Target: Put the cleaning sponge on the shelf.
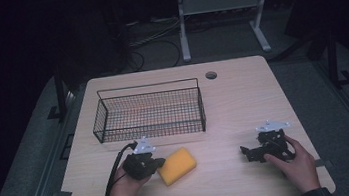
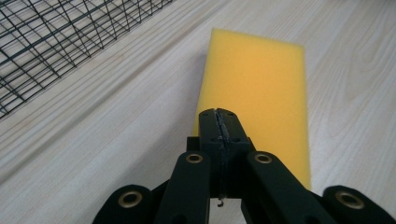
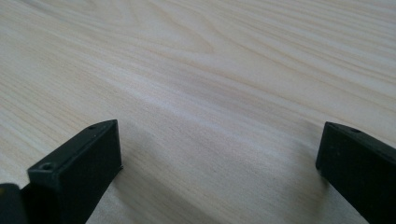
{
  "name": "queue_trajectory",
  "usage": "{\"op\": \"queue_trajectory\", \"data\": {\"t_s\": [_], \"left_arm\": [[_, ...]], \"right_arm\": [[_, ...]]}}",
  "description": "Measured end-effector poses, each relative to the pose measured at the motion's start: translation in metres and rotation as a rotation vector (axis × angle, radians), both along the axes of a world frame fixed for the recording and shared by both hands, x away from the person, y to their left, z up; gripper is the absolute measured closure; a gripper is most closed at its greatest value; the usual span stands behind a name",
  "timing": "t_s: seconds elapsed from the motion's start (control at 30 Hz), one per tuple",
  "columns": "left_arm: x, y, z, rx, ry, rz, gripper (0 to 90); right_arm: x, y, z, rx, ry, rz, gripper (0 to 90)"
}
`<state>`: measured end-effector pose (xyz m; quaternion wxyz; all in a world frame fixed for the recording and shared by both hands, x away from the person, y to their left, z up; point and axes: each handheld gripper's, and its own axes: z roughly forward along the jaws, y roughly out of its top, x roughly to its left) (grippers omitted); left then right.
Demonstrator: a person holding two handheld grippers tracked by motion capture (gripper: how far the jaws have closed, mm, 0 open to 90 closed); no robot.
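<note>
both hands sit at my near desk [image 1: 222, 92] edge. left gripper [image 2: 219, 122], jaws pressed together, tips at the yellow sponge [image 1: 177, 166]. right gripper [image 1: 245, 153] rests spread wide, holding nothing. wire basket [image 1: 149, 115] beyond holds nothing, so i judge little is done.

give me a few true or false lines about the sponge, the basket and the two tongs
1. The yellow sponge lies inside the wire basket. False: it lies on the table, in front of the basket.
2. The left tongs are shut. True.
3. The right tongs are clamped on the sponge. False: they are open over bare table.
4. The basket has nothing in it. True.
5. The left tongs sit at the sponge's near end. True.
</note>
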<state>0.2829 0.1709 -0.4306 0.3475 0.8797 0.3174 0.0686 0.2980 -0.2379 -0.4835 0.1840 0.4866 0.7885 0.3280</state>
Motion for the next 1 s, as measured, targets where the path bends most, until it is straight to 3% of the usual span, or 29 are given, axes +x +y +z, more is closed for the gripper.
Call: {"op": "queue_trajectory", "data": {"t_s": [0.17, 0.3, 0.43, 0.57, 0.8, 0.83, 1.0], "left_arm": [[0.000, -0.002, 0.004, -0.002, -0.003, -0.012, 81.1], [0.002, -0.006, 0.006, 0.011, 0.021, -0.032, 72.5], [0.006, -0.009, 0.011, 0.017, 0.051, -0.057, 59.1], [0.008, -0.014, 0.014, 0.021, 0.056, -0.070, 46.5], [0.012, -0.027, 0.014, 0.066, 0.092, -0.119, 19.2], [0.014, -0.027, 0.015, 0.090, 0.103, -0.141, 16.2], [0.015, -0.032, 0.015, 0.110, 0.093, -0.143, 12.9]], "right_arm": [[0.000, 0.000, 0.000, 0.000, 0.000, 0.000, 0.0], [0.000, 0.000, 0.000, 0.000, 0.000, 0.000, 0.0], [0.000, 0.000, 0.000, 0.000, 0.000, 0.000, 0.0], [0.000, 0.000, 0.000, 0.000, 0.000, 0.000, 0.0], [0.000, 0.000, 0.000, 0.000, 0.000, 0.001, 0.0], [0.000, 0.000, 0.000, 0.000, -0.001, 0.001, 0.0], [0.000, 0.000, 0.000, 0.000, 0.000, 0.000, 0.0]]}}
